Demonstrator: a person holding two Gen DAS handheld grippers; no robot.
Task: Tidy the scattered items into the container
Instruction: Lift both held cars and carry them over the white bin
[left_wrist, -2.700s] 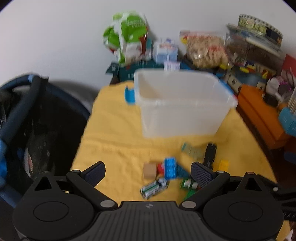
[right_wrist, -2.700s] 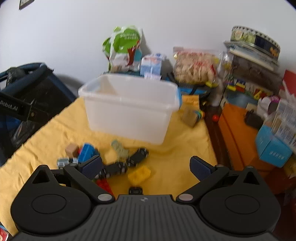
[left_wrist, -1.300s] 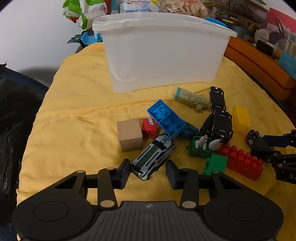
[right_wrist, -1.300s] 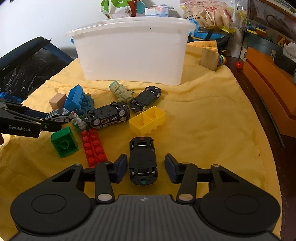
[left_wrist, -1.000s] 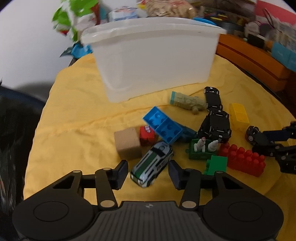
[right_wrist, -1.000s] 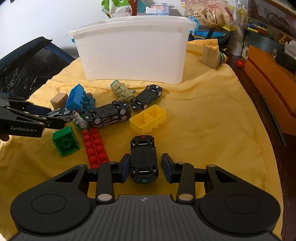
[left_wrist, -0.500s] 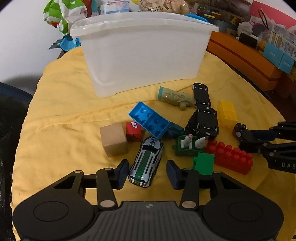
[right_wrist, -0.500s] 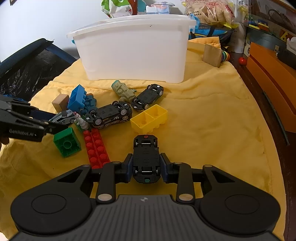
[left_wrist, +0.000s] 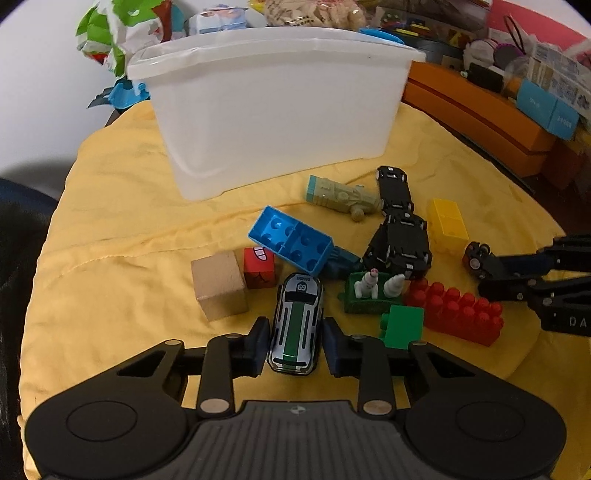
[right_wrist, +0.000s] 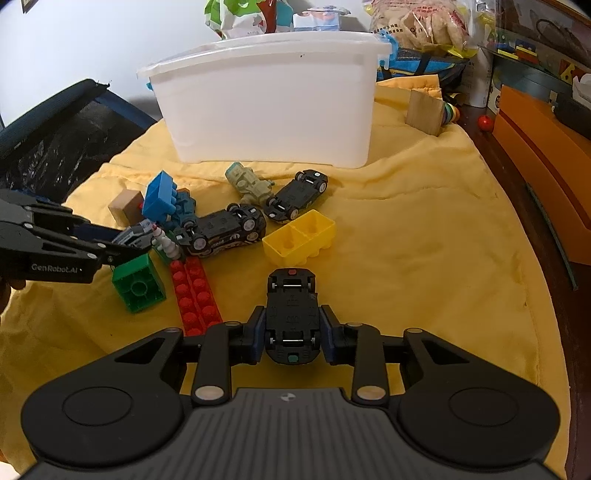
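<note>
A white plastic container (left_wrist: 277, 110) stands at the back of the yellow cloth (left_wrist: 110, 206). My left gripper (left_wrist: 295, 339) is closing, and its pads press both sides of a silver and green toy car (left_wrist: 297, 317). In the right wrist view my right gripper (right_wrist: 293, 332) is closing too, its pads against an upturned black toy car (right_wrist: 291, 302). Between them lie a blue brick (left_wrist: 291, 243), a wooden cube (left_wrist: 219, 284), a green brick (left_wrist: 402, 326), a red brick (left_wrist: 458, 314), a yellow brick (right_wrist: 299, 240) and two more black cars (left_wrist: 400, 243).
Orange boxes (left_wrist: 480, 114) line the right side. Snack bags (right_wrist: 413, 22) and cartons sit behind the container. A black bag (right_wrist: 55, 140) lies to the left of the cloth. A wooden block (right_wrist: 424, 110) stands at the back right.
The left jaws have narrowed onto the silver car, which now points straight ahead. The right jaws have narrowed onto the black car. Neither hand has shifted.
</note>
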